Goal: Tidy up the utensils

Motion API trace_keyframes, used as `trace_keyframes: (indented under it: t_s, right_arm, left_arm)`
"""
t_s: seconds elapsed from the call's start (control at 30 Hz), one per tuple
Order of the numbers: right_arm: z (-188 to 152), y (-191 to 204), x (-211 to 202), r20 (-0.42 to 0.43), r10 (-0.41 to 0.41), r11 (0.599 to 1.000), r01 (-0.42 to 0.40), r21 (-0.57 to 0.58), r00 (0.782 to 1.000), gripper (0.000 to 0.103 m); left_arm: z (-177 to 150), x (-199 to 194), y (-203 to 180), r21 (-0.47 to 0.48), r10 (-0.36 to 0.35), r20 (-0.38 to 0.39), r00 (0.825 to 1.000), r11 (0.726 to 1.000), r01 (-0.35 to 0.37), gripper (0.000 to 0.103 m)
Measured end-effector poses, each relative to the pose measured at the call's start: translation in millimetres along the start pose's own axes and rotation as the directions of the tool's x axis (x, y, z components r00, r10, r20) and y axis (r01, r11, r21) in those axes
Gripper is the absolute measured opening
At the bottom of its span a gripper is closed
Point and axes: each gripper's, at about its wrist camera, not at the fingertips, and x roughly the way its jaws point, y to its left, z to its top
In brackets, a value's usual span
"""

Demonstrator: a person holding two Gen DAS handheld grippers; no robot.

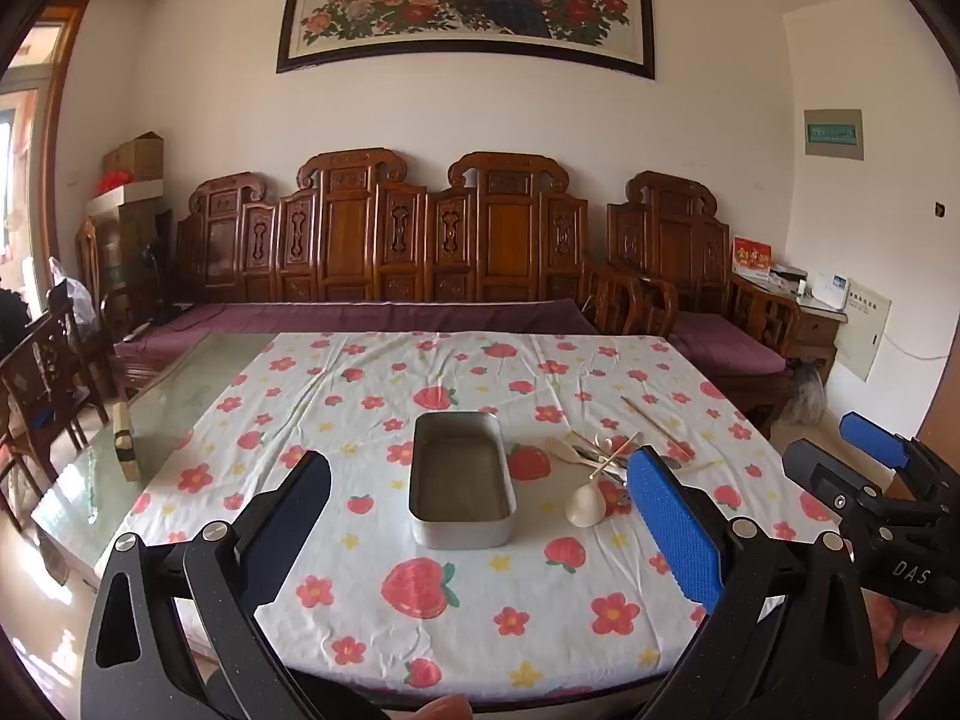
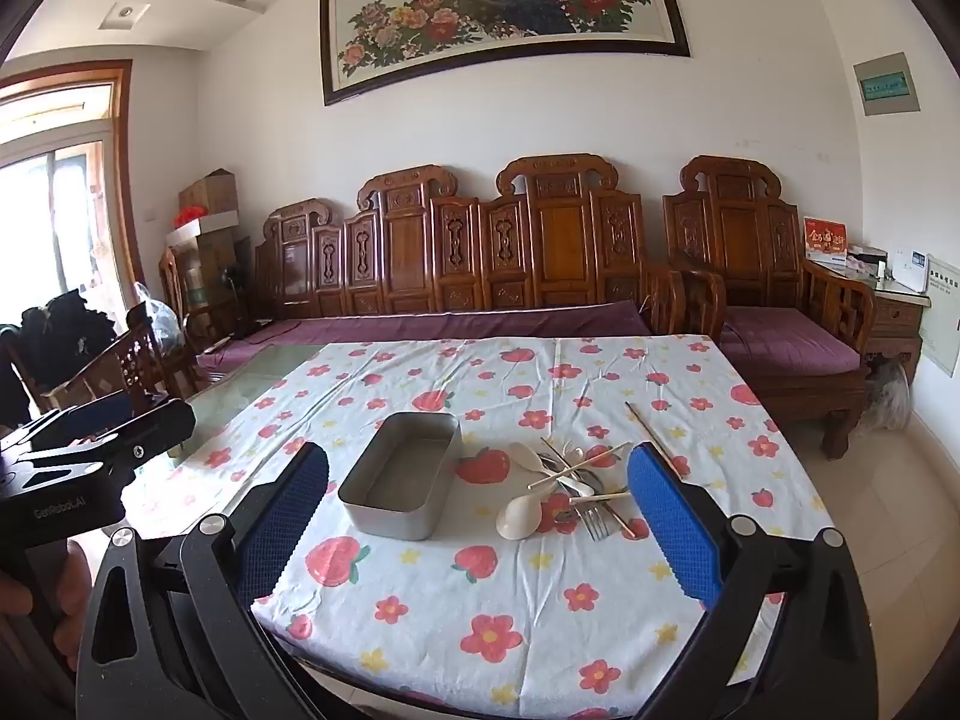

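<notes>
A table covered with a white cloth (image 2: 480, 600) printed with strawberries and flowers fills the middle of the room. On it, a little left of centre, sits a grey metal tin (image 2: 399, 483), rectangular, open at the top and with nothing in it.

Just to the right of the tin lies a loose heap of utensils (image 2: 570, 480). A white spoon (image 2: 519, 517) rests at the near edge of the heap with its bowl toward the near side, close to the tin's right wall but not touching it. A second pale spoon (image 2: 528, 456) lies at the far side of the pile. A metal fork (image 2: 594, 522) points its tines toward the near edge, and thin wooden chopsticks (image 2: 579, 467) cross over the pile. One more chopstick (image 2: 651, 435) lies apart to the right, running toward the far side.

The left gripper (image 1: 480, 522) hangs above the near edge of the table with its fingers spread wide, gripping nothing; the tin shows between them, farther off. The right gripper (image 2: 477, 516) is likewise released and wide, with the tin and the heap framed between its blue pads (image 2: 672, 516), touching neither.

Behind the table stands a carved wooden bench (image 2: 510, 252) with a purple cushion, and a framed peacock picture (image 2: 504, 6) hangs above it.
</notes>
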Motion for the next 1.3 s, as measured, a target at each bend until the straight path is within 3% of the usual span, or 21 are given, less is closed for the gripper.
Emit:
trace_keyframes:
  t_s: [1.3]
  right_arm:
    - [2.2, -0.8, -3.5, -0.001, 0.005, 1.0, -0.005, 0.012, 1.0, 0.1]
  left_arm:
    - [12.4, -8.7, -5.0, 0.016, 0.006, 0.012, 1.0, 1.0, -0.006, 0.096]
